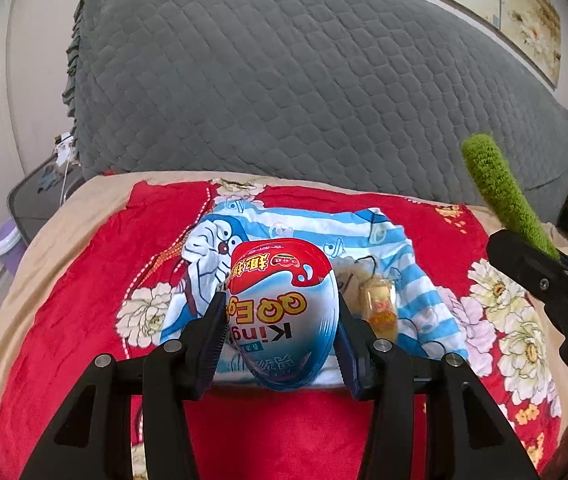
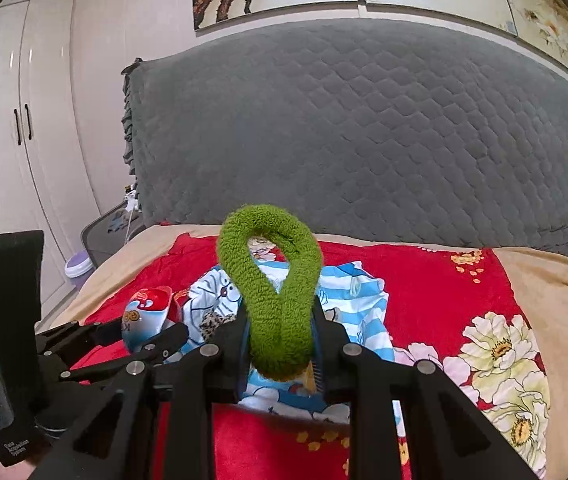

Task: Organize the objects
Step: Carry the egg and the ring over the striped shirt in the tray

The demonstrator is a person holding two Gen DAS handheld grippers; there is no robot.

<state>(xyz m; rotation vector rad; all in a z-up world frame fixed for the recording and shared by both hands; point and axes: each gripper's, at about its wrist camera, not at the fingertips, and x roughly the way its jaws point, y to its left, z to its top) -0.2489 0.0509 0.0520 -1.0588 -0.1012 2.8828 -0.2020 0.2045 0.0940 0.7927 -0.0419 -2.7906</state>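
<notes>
Both grippers are matte black, with silver round screws and blue ribbed fingers (image 1: 213,336).

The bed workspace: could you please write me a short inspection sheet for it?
Surface: red floral blanket over a beige cover.
Job's things: egg pack and green loop, both held above the blanket; striped shirt lying crumpled; small yellow packet on the shirt.
Clutter: leopard-print scrap on the shirt.
Grippers: left gripper shut on the egg pack; right gripper shut on the green loop.
Cables: white cord beside the bed.
Surroundings: grey headboard, wardrobe, purple bin.
</notes>
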